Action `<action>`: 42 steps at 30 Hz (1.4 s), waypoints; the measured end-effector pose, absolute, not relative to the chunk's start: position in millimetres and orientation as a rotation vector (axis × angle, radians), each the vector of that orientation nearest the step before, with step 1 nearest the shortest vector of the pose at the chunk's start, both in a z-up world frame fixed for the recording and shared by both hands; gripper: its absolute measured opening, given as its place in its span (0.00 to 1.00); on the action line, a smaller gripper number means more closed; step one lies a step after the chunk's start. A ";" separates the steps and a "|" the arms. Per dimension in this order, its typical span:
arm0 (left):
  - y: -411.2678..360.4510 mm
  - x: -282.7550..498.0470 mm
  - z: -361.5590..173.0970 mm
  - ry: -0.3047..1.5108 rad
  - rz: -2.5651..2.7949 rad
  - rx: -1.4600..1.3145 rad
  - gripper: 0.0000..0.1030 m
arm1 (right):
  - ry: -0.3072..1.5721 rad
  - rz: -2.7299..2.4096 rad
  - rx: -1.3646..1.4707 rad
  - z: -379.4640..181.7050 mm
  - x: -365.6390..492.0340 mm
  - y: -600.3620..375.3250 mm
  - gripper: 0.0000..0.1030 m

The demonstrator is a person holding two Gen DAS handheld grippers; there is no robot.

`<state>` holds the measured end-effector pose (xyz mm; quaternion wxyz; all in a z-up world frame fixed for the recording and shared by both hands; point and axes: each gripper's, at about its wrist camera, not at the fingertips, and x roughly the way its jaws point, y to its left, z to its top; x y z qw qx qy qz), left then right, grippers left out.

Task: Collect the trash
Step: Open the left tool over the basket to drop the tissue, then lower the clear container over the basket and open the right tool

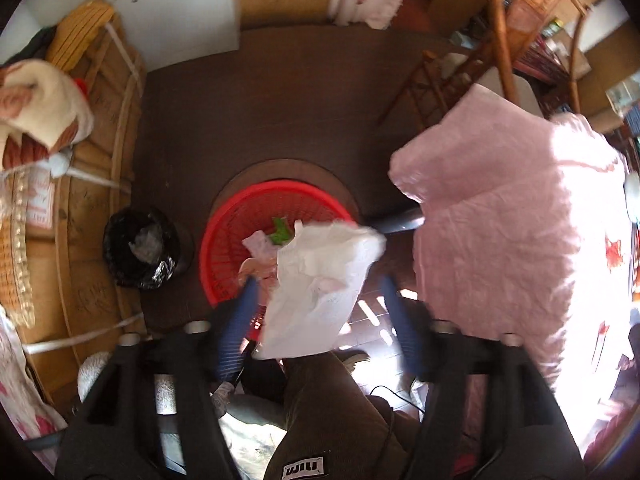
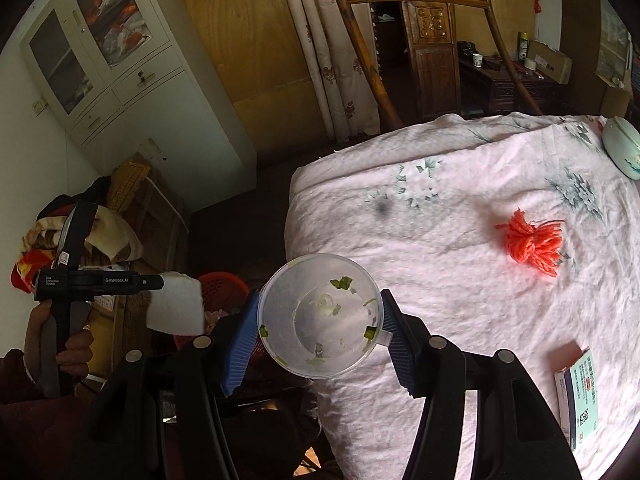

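Crumpled white tissue paper (image 1: 320,284) is hanging loose between the spread blue pads of the left gripper (image 1: 316,300), neither pad pressing on it, right above the round red plastic mesh basket (image 1: 240,216) that is sitting on the dark floor beside a black-lined bin (image 1: 138,246). The right gripper (image 2: 318,322) is clamping a clear plastic cup (image 2: 320,320) flecked with green scraps by its sides, hovering at the edge of the table draped in a pale pink floral cloth (image 2: 460,240), where an orange yarn tassel (image 2: 534,244) and a small printed box (image 2: 576,396) are lying.
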<state>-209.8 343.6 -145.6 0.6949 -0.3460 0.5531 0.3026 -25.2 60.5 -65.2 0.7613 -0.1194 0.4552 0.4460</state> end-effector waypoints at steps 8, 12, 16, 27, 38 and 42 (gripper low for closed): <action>359.4 -231.3 -146.3 1.232 0.727 -0.828 0.78 | 1.040 1.027 -0.287 -77.0 -34.2 86.0 0.57; 360.9 -243.7 -146.1 1.234 0.757 -0.841 0.78 | 1.073 1.079 -0.313 -86.5 -41.9 105.2 0.57; 360.6 -258.2 -144.8 1.225 0.798 -0.841 0.79 | 1.085 1.152 -0.356 -92.6 -54.9 130.2 0.57; 358.1 -304.2 -137.6 1.194 0.932 -0.839 0.79 | 1.097 1.372 -0.487 -99.8 -98.4 206.3 0.57; 360.8 -334.8 -140.7 1.180 1.000 -0.874 0.79 | 1.160 1.478 -0.522 -111.8 -126.8 267.7 0.67; 359.2 -327.4 -139.5 1.174 0.984 -0.855 0.79 | 1.134 1.456 -0.513 -105.7 -124.6 258.7 0.69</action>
